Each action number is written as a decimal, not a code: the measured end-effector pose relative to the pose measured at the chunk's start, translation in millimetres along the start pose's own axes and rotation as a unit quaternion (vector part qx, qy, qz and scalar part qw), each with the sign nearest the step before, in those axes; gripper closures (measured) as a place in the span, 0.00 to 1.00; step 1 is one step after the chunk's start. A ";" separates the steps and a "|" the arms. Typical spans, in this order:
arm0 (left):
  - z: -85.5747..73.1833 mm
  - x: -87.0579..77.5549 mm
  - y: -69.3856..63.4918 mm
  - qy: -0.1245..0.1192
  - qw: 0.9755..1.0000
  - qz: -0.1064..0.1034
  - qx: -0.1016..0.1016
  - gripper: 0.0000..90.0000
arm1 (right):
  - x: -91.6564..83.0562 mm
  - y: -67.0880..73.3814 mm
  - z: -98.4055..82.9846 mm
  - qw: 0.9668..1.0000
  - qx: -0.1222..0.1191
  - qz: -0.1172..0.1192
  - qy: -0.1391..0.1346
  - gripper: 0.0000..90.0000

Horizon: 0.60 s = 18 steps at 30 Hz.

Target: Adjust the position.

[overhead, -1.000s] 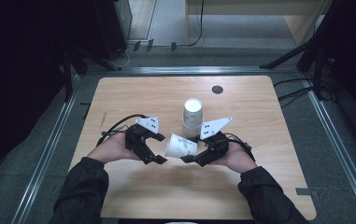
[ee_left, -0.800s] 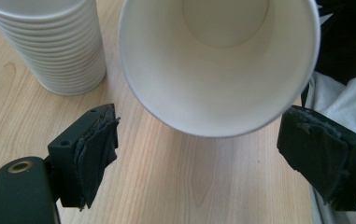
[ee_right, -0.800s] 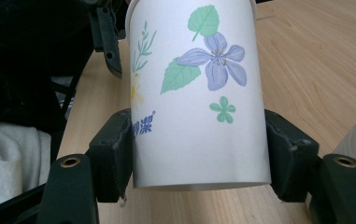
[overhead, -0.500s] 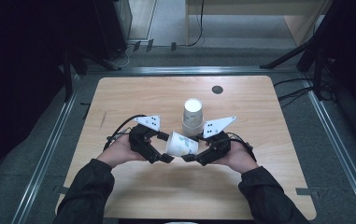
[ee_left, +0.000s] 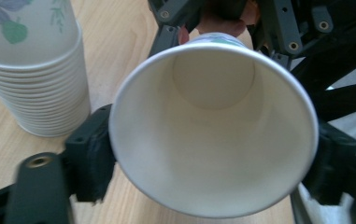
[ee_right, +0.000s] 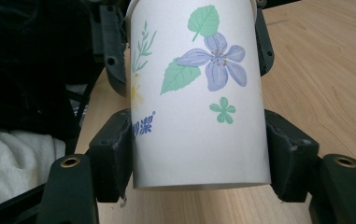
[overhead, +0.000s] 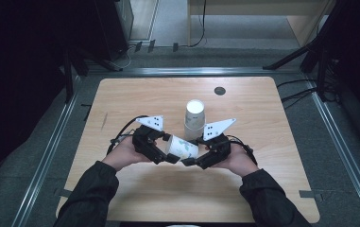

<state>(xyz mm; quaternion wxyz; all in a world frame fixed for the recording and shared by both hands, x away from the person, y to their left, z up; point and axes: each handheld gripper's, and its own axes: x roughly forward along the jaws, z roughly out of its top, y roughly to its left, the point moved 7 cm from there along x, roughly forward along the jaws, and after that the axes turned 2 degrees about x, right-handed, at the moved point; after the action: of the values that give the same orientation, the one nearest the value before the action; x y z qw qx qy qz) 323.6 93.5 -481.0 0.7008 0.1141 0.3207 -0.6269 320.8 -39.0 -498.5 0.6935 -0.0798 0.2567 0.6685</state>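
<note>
A white paper cup (overhead: pixel 181 147) with a flower print lies sideways in the air between my two grippers, just above the wooden table (overhead: pixel 135 99). My left gripper (overhead: pixel 168 154) is shut on its rim end. In the left gripper view the open mouth of the cup (ee_left: pixel 213 126) faces the camera, with a black jaw pressed on each side. My right gripper (overhead: pixel 194 161) is shut on the base end. In the right gripper view the cup's printed wall (ee_right: pixel 199 93) sits between both jaws. A stack of cups (overhead: pixel 194 118) stands upright just behind the grippers.
The stack of cups (ee_left: pixel 31 70) is close to the left jaw in the left gripper view. A small dark round hole (overhead: pixel 219 91) marks the table's far side. Metal rails (overhead: pixel 45 156) run along both sides of the table. Bare wood lies in front of the hands.
My left gripper has moved right to the cup and closed on its rim end. The right gripper has kept hold of the cup and barely moved.
</note>
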 end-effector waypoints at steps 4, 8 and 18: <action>1.3 -2.2 0.1 -0.008 1.000 -0.001 0.002 0.25 | 0.2 0.0 0.3 1.000 0.002 0.002 -0.002 0.38; 0.7 -2.0 -0.7 -0.005 1.000 -0.002 0.008 0.26 | 0.8 0.6 -0.3 1.000 -0.001 0.001 0.003 0.38; 2.0 -6.2 -0.4 -0.012 1.000 -0.001 0.005 0.27 | 0.5 0.3 0.5 1.000 0.006 0.002 0.002 0.35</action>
<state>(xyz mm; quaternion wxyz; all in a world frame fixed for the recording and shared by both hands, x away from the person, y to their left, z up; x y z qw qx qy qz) 323.8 97.4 -475.6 0.7035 0.1099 0.3093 -0.6304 320.6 -38.3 -498.2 0.6924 -0.0764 0.2618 0.6680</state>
